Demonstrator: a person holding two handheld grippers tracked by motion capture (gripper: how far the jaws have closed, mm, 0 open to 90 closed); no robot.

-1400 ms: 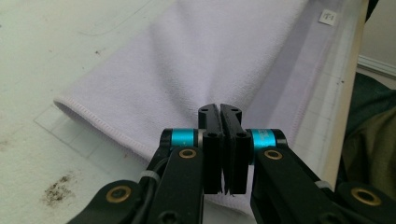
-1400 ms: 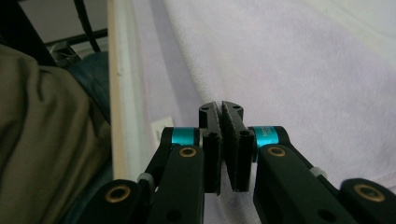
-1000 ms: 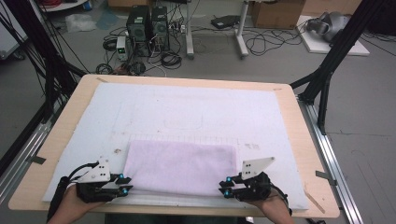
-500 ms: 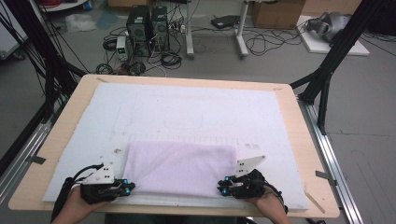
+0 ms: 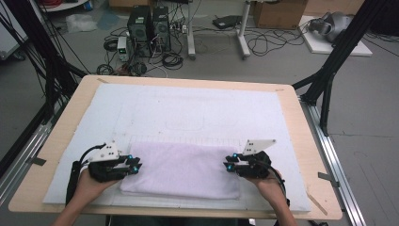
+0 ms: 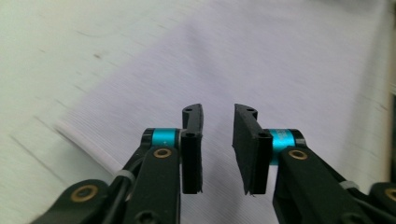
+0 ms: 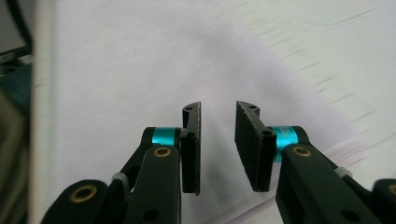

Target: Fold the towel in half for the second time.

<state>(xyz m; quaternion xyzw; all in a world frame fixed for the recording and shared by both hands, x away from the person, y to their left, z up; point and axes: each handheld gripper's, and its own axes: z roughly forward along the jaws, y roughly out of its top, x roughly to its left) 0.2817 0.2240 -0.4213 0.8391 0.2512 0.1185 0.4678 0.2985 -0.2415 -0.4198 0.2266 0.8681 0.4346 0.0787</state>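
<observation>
Since the frame a second back, I see both grippers have shifted away from the near edge: they sit further up the towel's short sides now, level with its middle, where before they were down at its near corners.

Nearest me, the two hands come in from the bottom of the high view. The left gripper (image 5: 137, 168) rests at the towel's left edge, the right gripper (image 5: 227, 166) at its right edge. In each gripper view the jaws stand narrowly apart with only a bare gap between them, hovering over the cloth; neither is closed on anything.

The towel (image 5: 181, 169) lies flat on the near half of the mat (image 5: 197, 110), already folded into a long band; a doubled edge shows in the left gripper view (image 6: 86, 140). So I judge at least one fold is done. What is left, as I read it, is to take the short ends and fold again.

Beyond the mat comes the table (image 5: 294, 122) rim, then floor with cables and computer cases (image 5: 149, 26)
</observation>
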